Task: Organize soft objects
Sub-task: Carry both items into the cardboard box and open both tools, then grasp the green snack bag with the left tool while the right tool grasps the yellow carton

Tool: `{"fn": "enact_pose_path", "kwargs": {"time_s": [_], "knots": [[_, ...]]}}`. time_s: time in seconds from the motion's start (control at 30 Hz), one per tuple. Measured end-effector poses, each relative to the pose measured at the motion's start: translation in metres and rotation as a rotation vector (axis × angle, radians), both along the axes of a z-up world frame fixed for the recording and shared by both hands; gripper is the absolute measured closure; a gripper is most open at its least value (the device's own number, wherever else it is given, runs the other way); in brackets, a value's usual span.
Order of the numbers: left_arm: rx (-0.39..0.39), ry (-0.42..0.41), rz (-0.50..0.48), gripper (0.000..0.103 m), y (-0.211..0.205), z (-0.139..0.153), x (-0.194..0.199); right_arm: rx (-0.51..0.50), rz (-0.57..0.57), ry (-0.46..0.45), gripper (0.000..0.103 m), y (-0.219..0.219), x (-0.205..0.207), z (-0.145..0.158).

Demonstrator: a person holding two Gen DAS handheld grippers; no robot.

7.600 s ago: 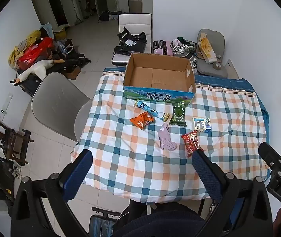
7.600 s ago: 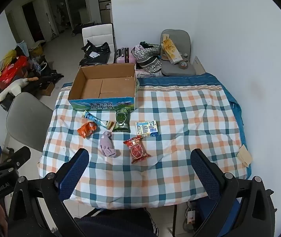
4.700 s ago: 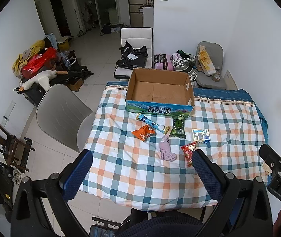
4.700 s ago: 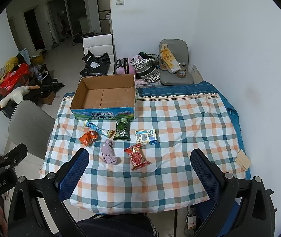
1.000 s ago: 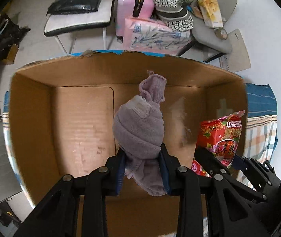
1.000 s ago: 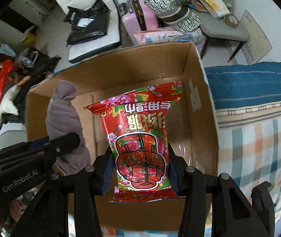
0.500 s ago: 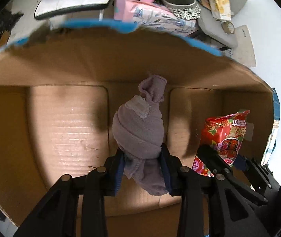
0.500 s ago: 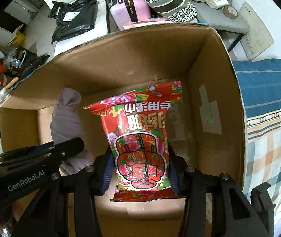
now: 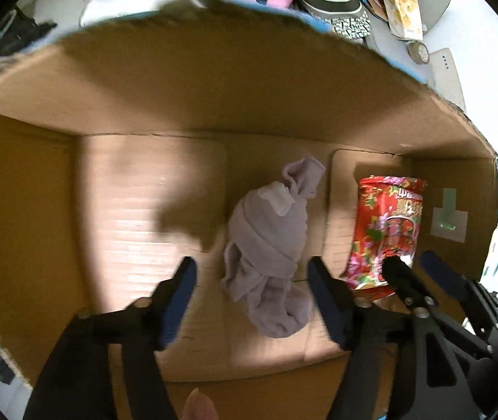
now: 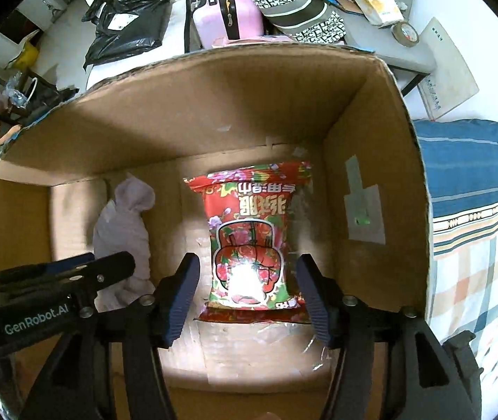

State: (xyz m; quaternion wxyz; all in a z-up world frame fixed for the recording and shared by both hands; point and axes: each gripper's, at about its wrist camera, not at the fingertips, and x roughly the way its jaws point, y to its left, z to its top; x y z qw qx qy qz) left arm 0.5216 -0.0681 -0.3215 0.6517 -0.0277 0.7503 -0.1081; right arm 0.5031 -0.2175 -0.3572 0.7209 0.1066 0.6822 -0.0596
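The cardboard box (image 10: 371, 161) holds two things on its floor: a red snack bag (image 10: 254, 234) toward its right side, printed with flowers and Chinese characters, and a rolled lilac cloth (image 9: 270, 241) beside it on the left. The left gripper (image 9: 252, 283), marked "GenRobot.AI", stands wide around the cloth without gripping it. The right gripper (image 10: 247, 287) is likewise wide, its fingers clear of the bag.

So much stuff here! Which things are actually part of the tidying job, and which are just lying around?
Part of the job:
- purple cloth bundle, lying in the box
- red snack packet, lying in the box
- cardboard box
- left hand-held gripper and right hand-held gripper, both open

Just lying about, behind the box:
- pink suitcase
- black plastic bag
- patterned bag
- tape roll
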Motion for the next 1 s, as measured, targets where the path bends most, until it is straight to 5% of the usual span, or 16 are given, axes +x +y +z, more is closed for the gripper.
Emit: {"fn": "enact_pose_path", "kwargs": {"time_s": [0.13,0.2,0.73,1.0], "knots": [[0.007,-0.054,0.021,0.007,0.017,0.018,-0.014,-0.021,0.009,-0.010,0.033,0.005,-0.018,0.015],[0.003,-0.078,0.019,0.004,0.021,0.028,-0.027,-0.032,0.020,-0.012,0.000,0.009,-0.027,0.022],[0.063,-0.414,-0.022,0.004,0.046,0.137,-0.124,-0.114,0.053,-0.120,0.000,0.036,-0.123,0.101],[0.094,-0.499,-0.015,0.004,0.041,0.173,-0.166,-0.137,0.043,-0.226,0.000,0.035,-0.181,0.161]]}}
